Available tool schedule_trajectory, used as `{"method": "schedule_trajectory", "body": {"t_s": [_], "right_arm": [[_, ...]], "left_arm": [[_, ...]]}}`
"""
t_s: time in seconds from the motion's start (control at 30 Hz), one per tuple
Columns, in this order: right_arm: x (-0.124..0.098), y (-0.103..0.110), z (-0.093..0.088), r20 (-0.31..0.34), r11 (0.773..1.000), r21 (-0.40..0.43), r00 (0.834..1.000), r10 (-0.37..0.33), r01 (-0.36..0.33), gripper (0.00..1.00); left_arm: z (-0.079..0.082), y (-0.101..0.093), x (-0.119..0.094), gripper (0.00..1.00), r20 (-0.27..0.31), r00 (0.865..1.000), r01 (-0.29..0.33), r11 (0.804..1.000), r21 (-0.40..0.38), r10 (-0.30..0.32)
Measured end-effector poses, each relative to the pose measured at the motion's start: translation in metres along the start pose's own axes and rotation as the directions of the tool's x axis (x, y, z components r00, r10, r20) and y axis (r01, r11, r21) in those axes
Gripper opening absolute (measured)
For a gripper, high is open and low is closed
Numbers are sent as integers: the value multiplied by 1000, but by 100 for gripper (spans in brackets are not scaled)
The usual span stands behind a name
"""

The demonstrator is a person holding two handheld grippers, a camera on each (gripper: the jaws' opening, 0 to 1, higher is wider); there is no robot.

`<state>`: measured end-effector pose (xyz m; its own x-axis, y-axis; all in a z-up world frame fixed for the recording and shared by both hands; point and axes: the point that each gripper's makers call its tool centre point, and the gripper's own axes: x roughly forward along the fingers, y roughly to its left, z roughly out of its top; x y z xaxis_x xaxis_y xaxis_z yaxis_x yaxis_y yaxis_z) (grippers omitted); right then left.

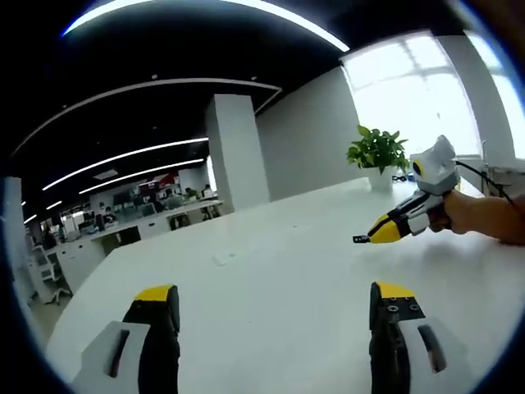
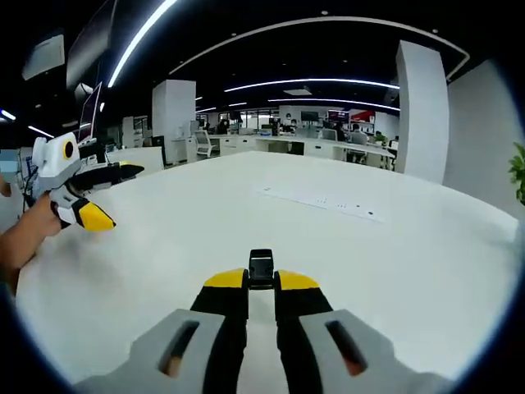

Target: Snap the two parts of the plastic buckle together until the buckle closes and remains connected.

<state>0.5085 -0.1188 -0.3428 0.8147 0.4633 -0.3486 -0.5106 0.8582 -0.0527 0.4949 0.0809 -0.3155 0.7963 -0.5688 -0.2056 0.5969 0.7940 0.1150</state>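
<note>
1. I hold two hand-held grippers, one in each hand, over one large white desk (image 2: pixel 394 271).
2. I count one buckle part (image 2: pixel 261 268) between them: a small black plastic piece, squarish, with a lighter rectangular face on its top.
3. My right hand-held gripper (image 2: pixel 262 289) is clenched on that buckle part; in the right gripper view its two yellow-tipped black jaws stand close together, with the piece pinched at their tips and sticking out just past them, above the desk surface.
4. In the left gripper view the same right hand-held gripper (image 1: pixel 373 234) comes in from the right, held by my hand (image 1: pixel 480 215), with a small dark bit showing at its yellow tip; it is too small to make out further.
5. My left hand-held gripper (image 1: pixel 275 308) is released: its two jaws stand wide apart with bare desk between them and nothing held.
6. In the right gripper view the left hand-held gripper (image 2: pixel 111 197) shows at the left, well apart from the buckle part, its two yellow-tipped jaws spread.
7. One potted green plant (image 1: pixel 378 156) in a white pot stands on the far side of the desk by the bright window (image 1: pixel 414 90).
8. One flat white strip (image 2: pixel 320 201) with small marks lies on the desk beyond the buckle part.
9. One white square pillar (image 1: pixel 236 152) rises behind the desk.
</note>
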Motion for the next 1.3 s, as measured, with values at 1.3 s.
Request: {"method": "schedule_trajectory", "body": {"t_s": [1.3], "right_arm": [[42, -18, 20, 17, 999, -16, 999, -45, 45, 9]], "left_arm": [[-4, -18, 0, 97, -35, 996, 79, 997, -23, -80]]}}
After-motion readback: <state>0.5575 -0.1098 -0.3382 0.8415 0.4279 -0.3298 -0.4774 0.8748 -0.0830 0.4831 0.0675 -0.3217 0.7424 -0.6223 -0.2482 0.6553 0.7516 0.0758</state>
